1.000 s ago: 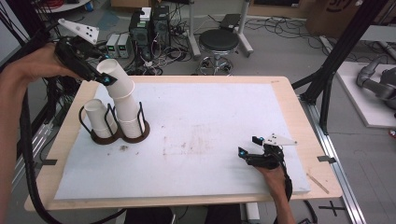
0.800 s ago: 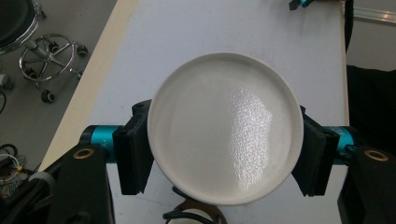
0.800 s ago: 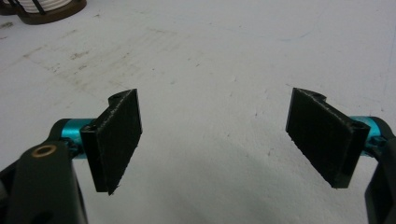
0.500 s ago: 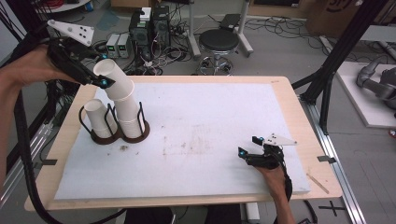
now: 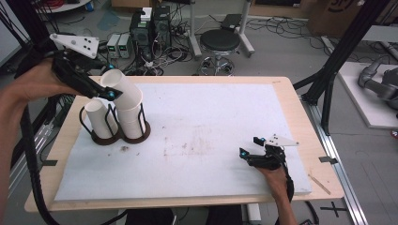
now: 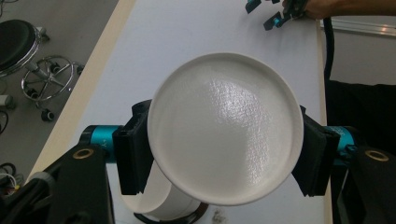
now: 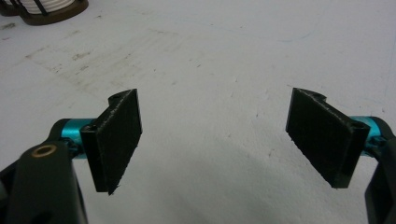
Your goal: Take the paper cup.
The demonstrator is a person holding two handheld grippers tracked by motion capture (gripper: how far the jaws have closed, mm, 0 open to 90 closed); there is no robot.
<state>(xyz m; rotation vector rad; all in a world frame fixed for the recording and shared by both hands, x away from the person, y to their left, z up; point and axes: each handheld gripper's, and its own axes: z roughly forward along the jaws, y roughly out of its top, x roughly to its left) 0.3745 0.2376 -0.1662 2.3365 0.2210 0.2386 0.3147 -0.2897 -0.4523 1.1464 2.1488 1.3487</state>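
Observation:
My left gripper (image 5: 109, 93) is shut on a white cup (image 5: 122, 86) and holds it tilted over the stack of cups (image 5: 131, 119) in the right ring of a dark wire holder (image 5: 107, 138). A single white cup (image 5: 99, 117) stands in the holder's left ring. In the left gripper view the held cup's round bottom (image 6: 226, 126) faces the camera, pinched between both pads (image 6: 133, 154). My right gripper (image 5: 257, 152) rests low on the white mat at the front right. It is open, with bare mat between its pads (image 7: 119, 140).
The white mat (image 5: 211, 117) covers most of the wooden table (image 5: 291, 93). The holder's base (image 7: 49, 9) lies far off at the upper left of the right gripper view. Black frame poles (image 5: 338, 61) rise at the table's right; a stool (image 5: 220, 42) stands behind.
My left gripper, with the cup in it, has shifted slightly and sunk a little towards the stack. The right gripper has stayed still.

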